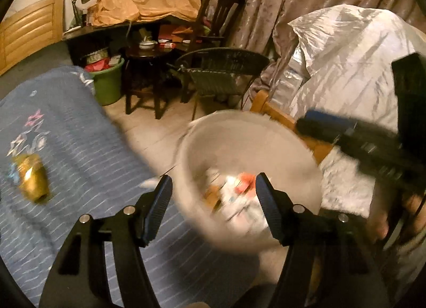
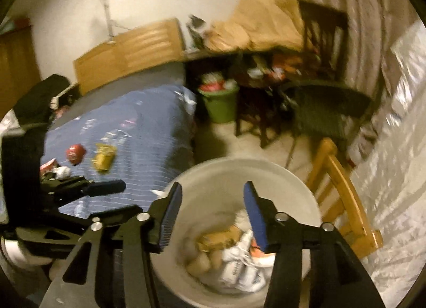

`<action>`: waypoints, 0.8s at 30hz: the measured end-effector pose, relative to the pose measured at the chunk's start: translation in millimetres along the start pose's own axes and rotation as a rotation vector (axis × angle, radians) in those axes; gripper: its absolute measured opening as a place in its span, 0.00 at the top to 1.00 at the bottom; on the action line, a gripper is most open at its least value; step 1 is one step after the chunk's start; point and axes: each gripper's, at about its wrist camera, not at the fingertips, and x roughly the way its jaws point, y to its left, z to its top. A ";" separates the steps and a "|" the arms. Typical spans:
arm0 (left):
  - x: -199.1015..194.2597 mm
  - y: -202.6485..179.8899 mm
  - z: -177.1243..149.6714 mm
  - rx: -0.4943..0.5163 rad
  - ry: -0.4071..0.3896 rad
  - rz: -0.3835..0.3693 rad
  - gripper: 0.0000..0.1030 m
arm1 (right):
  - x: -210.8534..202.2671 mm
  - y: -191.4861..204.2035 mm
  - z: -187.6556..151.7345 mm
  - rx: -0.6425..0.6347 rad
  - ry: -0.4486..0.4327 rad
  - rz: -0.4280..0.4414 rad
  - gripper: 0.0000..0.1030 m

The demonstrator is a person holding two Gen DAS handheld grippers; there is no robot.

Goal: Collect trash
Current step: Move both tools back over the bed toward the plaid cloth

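Both fingers (image 2: 254, 209) half-open, empty, over white bin (image 2: 298, 183) w/ trash (image 2: 234, 260).

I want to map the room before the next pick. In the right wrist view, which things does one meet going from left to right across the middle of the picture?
Red item → gold can, both on the blue bedspread → green bucket → dark woven chair → silvery cover.

Beside the smooth, matt white plastic bin (image 2: 234, 175), the bed's blue cloth cover (image 1: 87, 153) looks soft and ribbed. On it lies a shiny gold wrapper (image 1: 33, 180). Behind the bin: a glossy varnished wooden chair (image 2: 343, 191) and crinkled, silvery sheeting (image 1: 343, 52).
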 end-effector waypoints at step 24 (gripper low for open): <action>-192.6 345.9 -150.7 -0.557 -0.066 0.445 0.40 | 79.5 297.9 -75.3 -0.177 0.136 0.451 0.30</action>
